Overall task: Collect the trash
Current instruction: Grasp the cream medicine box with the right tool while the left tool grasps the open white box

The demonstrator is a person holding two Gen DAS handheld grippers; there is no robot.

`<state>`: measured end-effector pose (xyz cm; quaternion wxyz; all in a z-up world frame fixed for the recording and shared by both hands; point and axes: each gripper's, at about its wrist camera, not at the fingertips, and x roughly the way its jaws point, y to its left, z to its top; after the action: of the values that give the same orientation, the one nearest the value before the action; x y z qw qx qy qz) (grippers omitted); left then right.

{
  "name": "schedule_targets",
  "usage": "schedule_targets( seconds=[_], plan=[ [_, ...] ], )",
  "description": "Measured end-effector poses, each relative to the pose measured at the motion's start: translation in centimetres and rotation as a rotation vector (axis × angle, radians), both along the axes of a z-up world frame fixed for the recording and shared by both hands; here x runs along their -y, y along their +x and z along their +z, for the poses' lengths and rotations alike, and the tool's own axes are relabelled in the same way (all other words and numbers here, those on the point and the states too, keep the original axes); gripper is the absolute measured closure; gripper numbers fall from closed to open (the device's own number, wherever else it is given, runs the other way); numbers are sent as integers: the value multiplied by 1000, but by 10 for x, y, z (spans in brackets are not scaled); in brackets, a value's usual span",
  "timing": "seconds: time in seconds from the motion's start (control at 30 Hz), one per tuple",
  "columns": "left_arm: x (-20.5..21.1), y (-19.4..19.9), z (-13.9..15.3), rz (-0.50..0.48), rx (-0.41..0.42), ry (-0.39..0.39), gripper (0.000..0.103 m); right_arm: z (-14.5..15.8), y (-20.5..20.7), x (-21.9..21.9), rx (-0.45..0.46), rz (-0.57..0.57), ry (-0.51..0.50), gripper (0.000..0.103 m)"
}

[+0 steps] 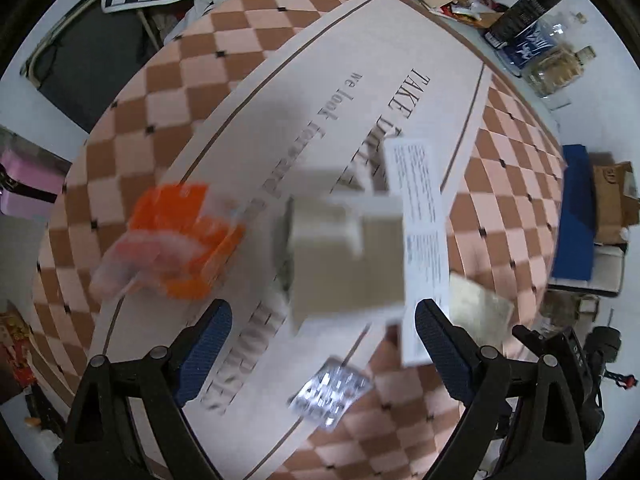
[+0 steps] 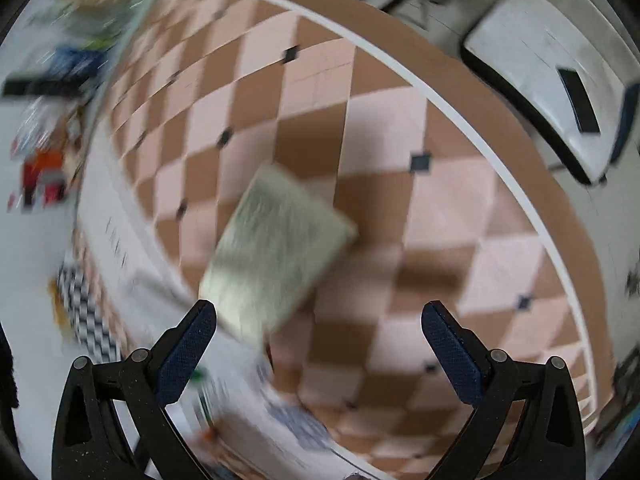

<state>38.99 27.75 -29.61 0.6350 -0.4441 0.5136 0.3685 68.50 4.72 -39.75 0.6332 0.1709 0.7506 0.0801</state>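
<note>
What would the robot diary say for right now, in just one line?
task: collect trash | left gripper: open above cardboard box | right gripper: open near pale pad | nothing held

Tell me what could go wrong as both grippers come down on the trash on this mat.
Left gripper is open over the cardboard box; the box looks nearly as wide as the gap, so a finger may shove it. The foil blister pack lies flat, hard to pinch. Both views are blurred, so the right gripper could misjudge the pale packet.
</note>
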Motion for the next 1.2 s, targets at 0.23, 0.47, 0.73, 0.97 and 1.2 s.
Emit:
schedule_targets(
  seconds=[0.23,0.47,0.73,0.97,1.2],
  plan=[
    [-20,39,-20,-29,-128,27,9,-37,28,-44,-58,-57,-88,0],
    [-27,54,-59,-83,-226,-20,10,-45,26,-90,-33,63,-288,2],
    [-24,49,-62,-115,-189,19,31,-29,19,-96,100,214,-282,9],
    [-9,26,-31,-154,-153,123,32,-13,6,-72,185,283,-220,10],
    [15,3,4,-177,-97,187,32,22,-25,-61,296,380,-152,11]
  ],
)
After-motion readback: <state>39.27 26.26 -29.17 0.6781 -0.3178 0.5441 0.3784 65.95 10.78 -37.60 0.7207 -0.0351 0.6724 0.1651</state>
